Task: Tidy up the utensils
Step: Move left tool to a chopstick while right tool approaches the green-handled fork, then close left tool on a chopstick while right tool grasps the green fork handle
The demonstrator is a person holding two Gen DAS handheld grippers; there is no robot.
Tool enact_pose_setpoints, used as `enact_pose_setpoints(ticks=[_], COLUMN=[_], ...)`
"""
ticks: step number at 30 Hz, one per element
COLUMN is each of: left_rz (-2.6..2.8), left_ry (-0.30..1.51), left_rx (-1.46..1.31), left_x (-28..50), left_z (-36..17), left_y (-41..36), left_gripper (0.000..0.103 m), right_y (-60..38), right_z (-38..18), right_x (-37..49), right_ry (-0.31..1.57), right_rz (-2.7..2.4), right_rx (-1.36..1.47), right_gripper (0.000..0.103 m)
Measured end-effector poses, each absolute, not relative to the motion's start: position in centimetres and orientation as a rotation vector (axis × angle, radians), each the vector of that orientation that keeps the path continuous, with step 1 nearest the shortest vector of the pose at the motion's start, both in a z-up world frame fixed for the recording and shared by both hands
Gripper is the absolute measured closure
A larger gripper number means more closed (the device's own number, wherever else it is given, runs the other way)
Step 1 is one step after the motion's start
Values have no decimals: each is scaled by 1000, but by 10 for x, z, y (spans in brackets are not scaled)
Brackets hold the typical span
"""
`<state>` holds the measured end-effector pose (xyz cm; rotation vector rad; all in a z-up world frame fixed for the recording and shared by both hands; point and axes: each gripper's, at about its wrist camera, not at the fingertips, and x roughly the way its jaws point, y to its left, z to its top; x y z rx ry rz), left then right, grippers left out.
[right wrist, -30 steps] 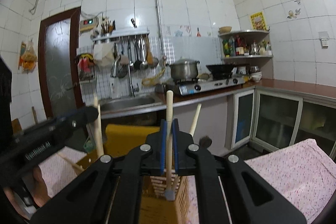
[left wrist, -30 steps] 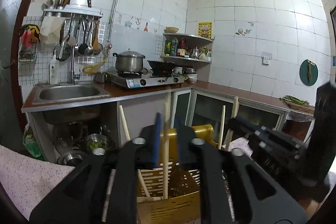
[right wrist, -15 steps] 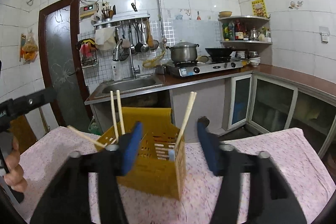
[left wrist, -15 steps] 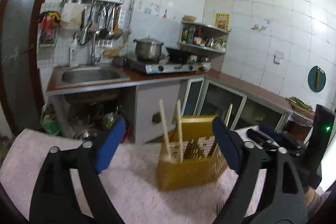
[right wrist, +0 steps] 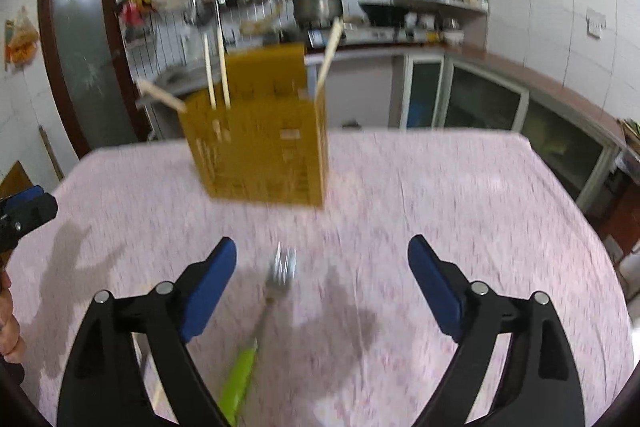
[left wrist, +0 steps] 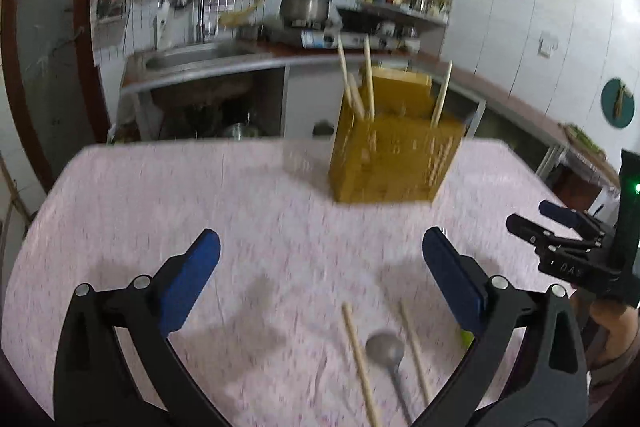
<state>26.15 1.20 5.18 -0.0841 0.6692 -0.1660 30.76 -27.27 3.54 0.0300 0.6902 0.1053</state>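
The left gripper has its blue-padded black fingers spread wide with nothing between them, held above the desk with its pink speckled cloth. Ahead of the fingers and slightly to the right stands the yellow slotted plastic utensil basket, with several pale wooden chopsticks sticking up out of it, some upright and some leaning. Just in front of and below the right-hand finger lie two loose wooden chopsticks on the cloth, with a metal spoon between them, bowl pointing toward the basket.

The right gripper is likewise opened wide and grips nothing. Between its fingers, nearer the left one, a metal fork with a light green handle lies on the cloth, tines pointing toward the basket, handle toward the camera. The basket stands ahead of these fingers, slightly left. Both views are blurred, so fine detail inside the basket cannot be made out.
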Motion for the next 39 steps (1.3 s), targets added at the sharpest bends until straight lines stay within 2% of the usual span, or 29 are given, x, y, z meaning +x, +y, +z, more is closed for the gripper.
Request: enact_pose_setpoints(ticks=[8,13,18,20,22,25,27,29,34,39], left_rz=[-179,-171,-185,-211,-218,-224,-243,-253,-244,-231], left_ry=[855,914,927,929,936,942,962,991,1007,1017], left_rx=[-137,-155,-112,-132,-118,-80,-69,-67,-59,-37], left_x=[248,244,239,238,238,237,239,241,248,260], left_z=[-1,-24,-35,-37,-36,-37,-40,-44,-47,-49], left_y=[12,8,-4,-6,-10,-17,-21,-23,-27,-31], left_gripper=[5,6,22,28,36,45,59,68,70,71], right_y=[-280,-283,-281,-275,-267,-255,-247,-238,-225,-224], right_z=[1,-12,-20,-22,-23,-23,-23,-27,-41,-41], right_x=[291,286,291,294,299,306,312,319,332,341], right_ry=[806,814,844,855,876,893,911,942,1011,1030], right_rz=[75,37,36,41,54,77,97,112,109,84], right_rx=[69,93,100,83,70,61,56,53,42,63], right_gripper=[16,16,17,22,35,46,54,61,70,75])
